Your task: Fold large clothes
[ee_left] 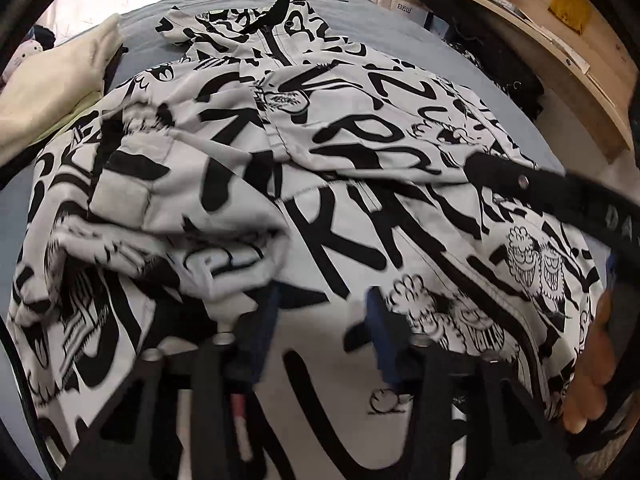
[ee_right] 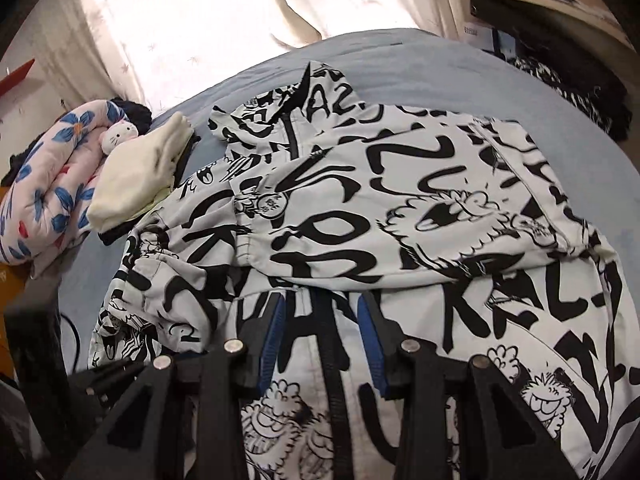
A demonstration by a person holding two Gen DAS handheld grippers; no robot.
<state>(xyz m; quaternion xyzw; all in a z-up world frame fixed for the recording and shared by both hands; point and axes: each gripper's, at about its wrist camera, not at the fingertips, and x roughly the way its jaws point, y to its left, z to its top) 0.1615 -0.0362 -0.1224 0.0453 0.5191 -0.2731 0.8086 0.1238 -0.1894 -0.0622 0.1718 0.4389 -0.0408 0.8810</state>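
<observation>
Left wrist view: your jacket [ee_left: 360,152] lies spread on the blue bed [ee_left: 400,36], collar at the far end.

Your left gripper [ee_left: 320,328] hangs spread apart over the jacket's near part, nothing betw. the blue pads [ee_left: 384,336]; a sleeve [ee_left: 168,200] is folded across the body just left of it, blurred. Right wrist view: your right gripper [ee_right: 322,328] is also spread wide, fingers either side of the zipper [ee_right: 336,384], w/ nothing pinched. Cream cloth [ee_right: 140,172] and a flowered blanket [ee_right: 48,200] sit at the bed's left edge, beside the jacket. Wooden shelf [ee_left: 560,52] is well apart on the right.
</observation>
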